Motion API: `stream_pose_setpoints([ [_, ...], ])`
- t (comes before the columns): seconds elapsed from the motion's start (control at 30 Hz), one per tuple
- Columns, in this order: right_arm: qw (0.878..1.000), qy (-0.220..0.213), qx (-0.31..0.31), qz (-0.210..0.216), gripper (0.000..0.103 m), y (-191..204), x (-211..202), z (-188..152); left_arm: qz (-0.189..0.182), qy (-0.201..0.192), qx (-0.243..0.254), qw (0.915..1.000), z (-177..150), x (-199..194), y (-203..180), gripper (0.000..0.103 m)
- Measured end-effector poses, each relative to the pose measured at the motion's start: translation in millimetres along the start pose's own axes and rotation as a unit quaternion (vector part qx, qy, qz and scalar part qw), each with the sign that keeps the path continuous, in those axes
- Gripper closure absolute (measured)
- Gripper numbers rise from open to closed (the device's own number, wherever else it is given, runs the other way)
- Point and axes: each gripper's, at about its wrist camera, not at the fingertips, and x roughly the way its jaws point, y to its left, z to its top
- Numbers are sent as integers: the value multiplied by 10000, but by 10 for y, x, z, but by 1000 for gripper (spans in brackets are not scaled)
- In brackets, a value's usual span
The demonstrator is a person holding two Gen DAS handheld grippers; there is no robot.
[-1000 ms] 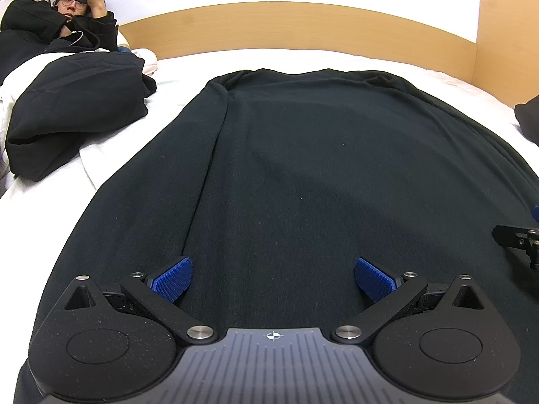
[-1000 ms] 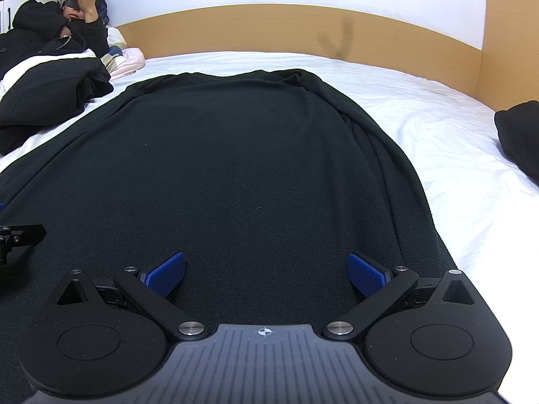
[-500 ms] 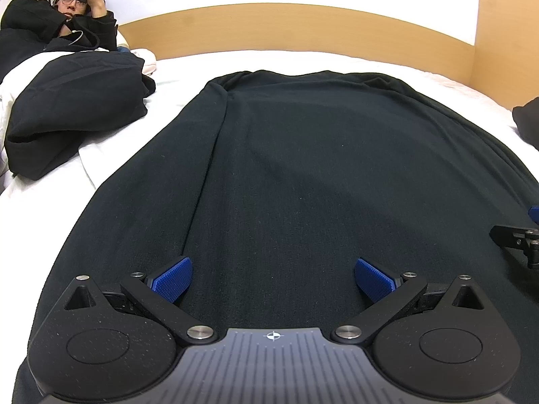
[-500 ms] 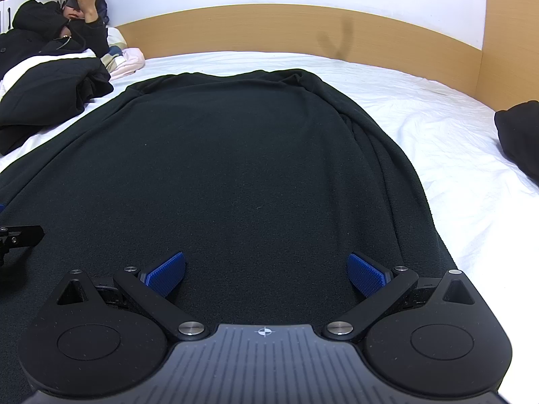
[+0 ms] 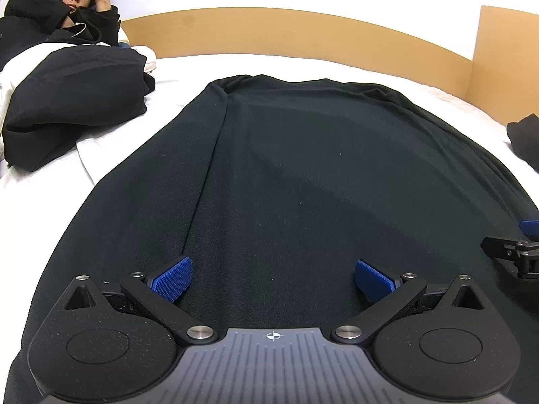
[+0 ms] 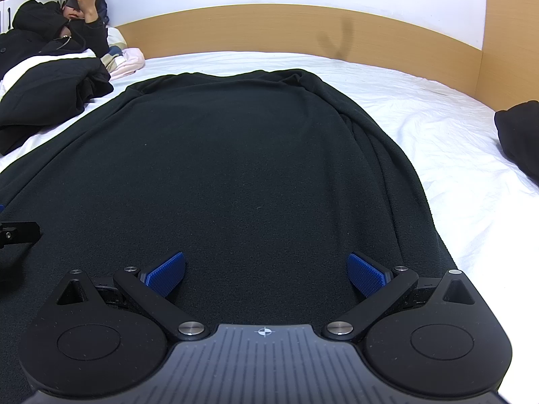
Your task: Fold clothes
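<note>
1. Task item: a large black garment lies spread flat on the white bed sheet, running from the near edge toward the wooden headboard. In the left wrist view its left side is turned in along a long lengthwise crease; in the right wrist view its right edge shows several bunched ridges. What kind of garment it is cannot be told.

2. Left gripper: jaws spread wide, blue pads well apart, nothing between them. It hangs low over the near end of the garment; contact with the cloth cannot be confirmed.

3. Right gripper: likewise wide open and empty, placed over the near end close to the garment's right edge. Its tip also shows at the right margin of the left wrist view, so the two tools sit side by side.

4. Surroundings: a person in dark clothing reclines at the far left holding a phone; a dark bundle lies beside the garment, and another dark item sits at the right margin. None touch the garment.

5. Step in hand, as judged: positioning for a grasp at the near hem, ahead of a fold toward the headboard.

6. Next move calls for: lowering both grippers onto the near edge, pinching all layers, then lifting evenly. Risk: uneven lift would disturb the side fold.
</note>
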Motion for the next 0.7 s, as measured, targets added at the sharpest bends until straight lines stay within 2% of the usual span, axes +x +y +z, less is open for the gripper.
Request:
stream_pose_setpoints([
  [0.7,10000,-1,0,2,0,3,-5,-5,-64,-30,-60,10000,-5,-16,33,1],
])
